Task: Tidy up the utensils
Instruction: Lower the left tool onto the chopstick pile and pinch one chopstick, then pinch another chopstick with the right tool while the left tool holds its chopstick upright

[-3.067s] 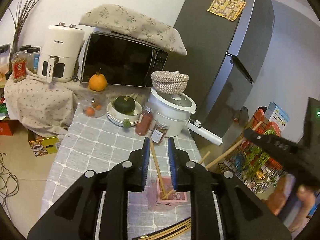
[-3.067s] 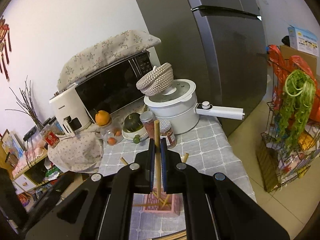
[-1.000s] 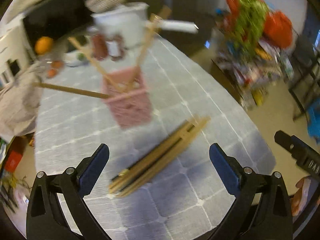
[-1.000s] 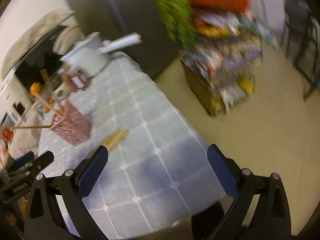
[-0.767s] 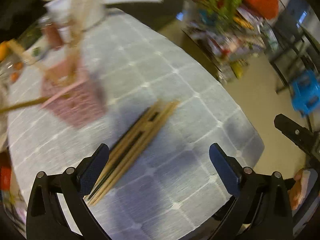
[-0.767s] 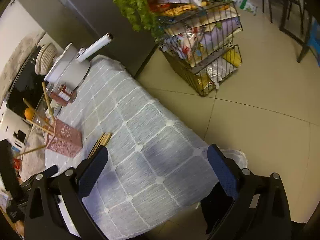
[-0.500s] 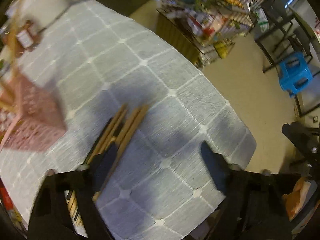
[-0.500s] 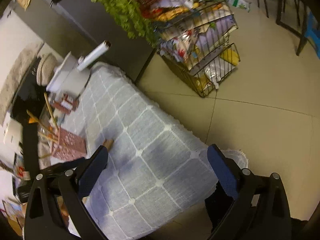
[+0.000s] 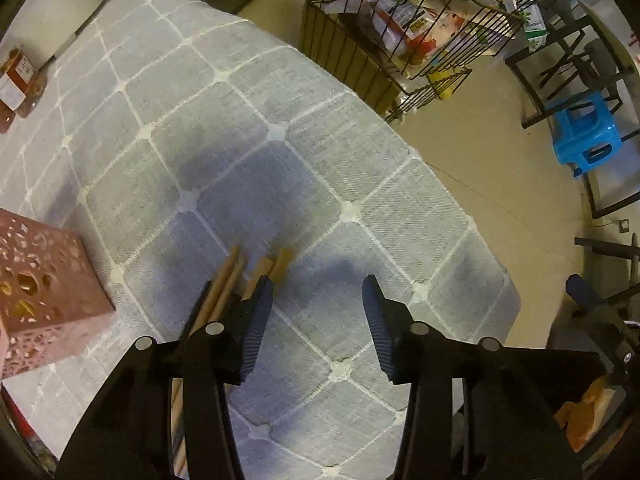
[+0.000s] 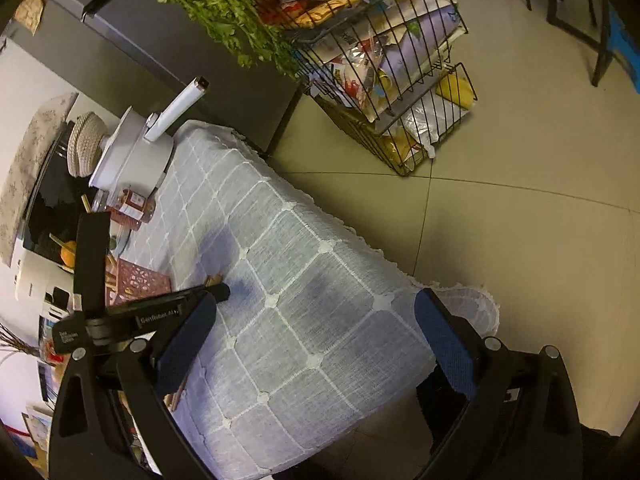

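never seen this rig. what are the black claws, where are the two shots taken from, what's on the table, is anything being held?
No robot: a person carries two handheld grippers, each with a fisheye camera looking along its fingers. One picture is the left one's view, the other the right one's.

In the left view, the left gripper hangs open above a grey checked tablecloth. A bundle of wooden chopsticks lies on the cloth, passing under its left finger, beside a pink perforated holder.

In the right view, the right gripper is wide open over the table's corner, and the left gripper shows at that view's left edge. A white pot stands at the far end.

Neither gripper holds anything.
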### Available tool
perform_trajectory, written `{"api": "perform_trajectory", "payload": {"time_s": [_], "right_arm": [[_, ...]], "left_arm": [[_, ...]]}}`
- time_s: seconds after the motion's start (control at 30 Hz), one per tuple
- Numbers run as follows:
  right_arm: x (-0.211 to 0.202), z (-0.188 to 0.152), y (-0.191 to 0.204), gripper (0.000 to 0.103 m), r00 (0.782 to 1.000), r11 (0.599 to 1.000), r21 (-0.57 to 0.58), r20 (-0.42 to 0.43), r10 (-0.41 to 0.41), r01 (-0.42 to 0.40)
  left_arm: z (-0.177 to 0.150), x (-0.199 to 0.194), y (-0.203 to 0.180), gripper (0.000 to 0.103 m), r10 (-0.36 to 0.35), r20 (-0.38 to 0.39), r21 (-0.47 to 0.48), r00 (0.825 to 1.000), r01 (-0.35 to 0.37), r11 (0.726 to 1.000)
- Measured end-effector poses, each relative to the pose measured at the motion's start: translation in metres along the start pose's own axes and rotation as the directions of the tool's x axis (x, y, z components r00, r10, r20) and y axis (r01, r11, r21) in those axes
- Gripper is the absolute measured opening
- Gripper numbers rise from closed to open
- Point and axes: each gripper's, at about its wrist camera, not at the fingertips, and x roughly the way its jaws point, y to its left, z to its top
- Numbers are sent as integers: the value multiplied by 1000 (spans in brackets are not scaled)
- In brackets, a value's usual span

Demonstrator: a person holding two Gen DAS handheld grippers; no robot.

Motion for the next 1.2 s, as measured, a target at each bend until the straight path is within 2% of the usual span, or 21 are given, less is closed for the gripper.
{"api": "perform_trajectory", "payload": {"time_s": [0.17,0.27,0.3,0.33,0.37,0.4,0.47,0.57,0.67,0.77,0.8,0.83,0.87,0.93,0.97,1.0,1.1,1.2], "right_arm": [[5,-3,3,97,1000,999,-22,-15,-26,26],[9,-5,8,97,998,997,-53,-20,-57,56],[10,-6,9,97,998,996,-62,-18,-66,64],[10,-6,10,97,997,995,-70,-15,-73,71],[11,-7,13,97,997,994,-76,-10,-78,77],[11,-7,15,97,997,993,-81,-5,-83,82],[14,-8,21,97,996,991,-103,-4,-90,89],[22,-10,37,97,995,986,-143,-22,-95,91],[37,-8,62,97,995,981,-183,-70,-77,63],[63,-7,91,95,985,986,-169,-170,-39,10],[77,-6,102,88,972,990,-138,-234,-9,-24],[90,-4,110,75,957,994,-102,-289,6,-38],[101,-5,114,68,944,996,-74,-329,14,-40],[124,-8,122,38,909,999,4,-413,45,-48],[135,-10,127,33,896,999,31,-441,46,-36],[140,-11,130,30,895,999,40,-445,42,-27],[149,-10,141,27,907,999,34,-420,4,12],[159,-5,146,19,907,998,43,-420,-29,52]], "left_arm": [[-3,9,6,44,-9,-30,-1,999,9,1000],[-7,15,5,43,29,-21,25,999,-29,999],[-9,14,4,38,42,-11,29,999,-41,999],[-12,14,3,25,85,2,32,996,-85,996],[-14,13,2,19,120,12,35,993,-121,992],[-20,11,2,15,142,30,36,989,-143,989],[-32,5,5,10,137,61,13,989,-138,990],[-59,-18,12,7,139,132,-22,981,-137,990],[-90,-51,14,7,126,197,-26,972,-124,992],[-122,-93,19,7,130,279,-57,952,-119,991],[-134,-108,22,7,126,312,-77,942,-107,991],[-143,-119,22,7,127,340,-90,932,-102,991],[-152,-127,22,7,129,363,-101,923,-99,990],[-173,-142,25,7,129,402,-119,907,-88,989],[-183,-148,28,7,131,420,-128,898,-84,988],[-187,-151,29,7,131,433,-134,892,-80,988],[-196,-159,29,7,128,471,-146,873,-66,987],[-203,-170,32,7,116,504,-146,856,-48,988]]}}
